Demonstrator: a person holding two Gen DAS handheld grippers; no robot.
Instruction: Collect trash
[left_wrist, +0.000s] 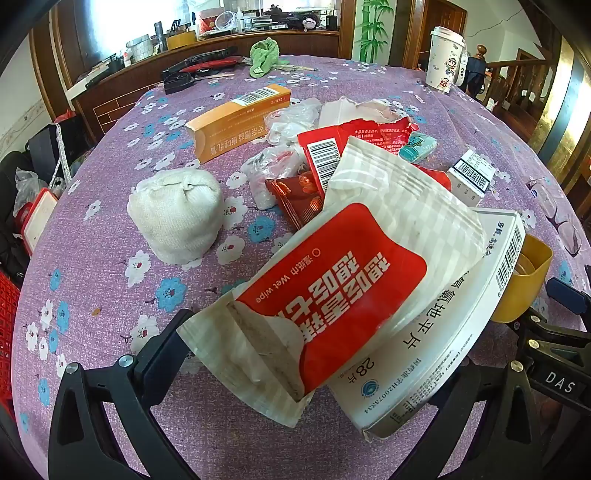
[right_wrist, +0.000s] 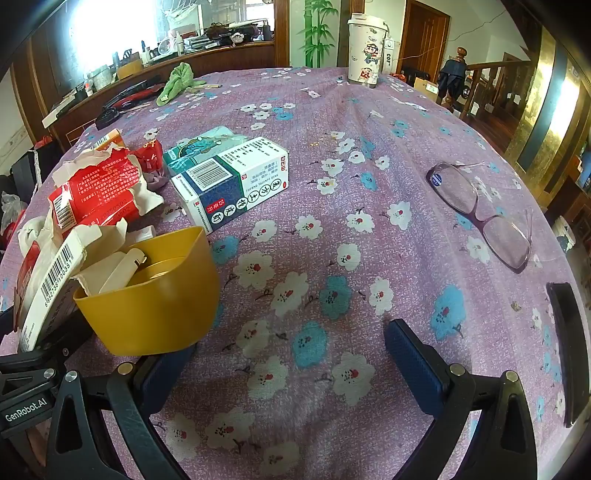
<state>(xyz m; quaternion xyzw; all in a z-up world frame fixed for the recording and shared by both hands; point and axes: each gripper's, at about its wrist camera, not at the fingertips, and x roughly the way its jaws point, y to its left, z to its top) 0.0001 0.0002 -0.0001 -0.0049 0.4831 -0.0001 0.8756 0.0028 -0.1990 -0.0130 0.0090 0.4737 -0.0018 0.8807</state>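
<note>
From the left wrist, the left gripper (left_wrist: 295, 369) stands spread wide around the wet-wipe pouch (left_wrist: 332, 288), which lies between the jaws on a white carton (left_wrist: 443, 350); it looks light, limp and slippery, best pinched across its flat edges. From the right wrist, the right gripper (right_wrist: 291, 354) gapes empty over bare tablecloth (right_wrist: 332, 240), the yellow cup (right_wrist: 147, 295) of scraps just beside its left jaw, glasses (right_wrist: 480, 214) well clear beyond the right.

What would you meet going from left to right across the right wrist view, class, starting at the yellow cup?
Yellow cup → blue and white medicine box → white tumbler with cartoon print → purple-framed glasses.
</note>
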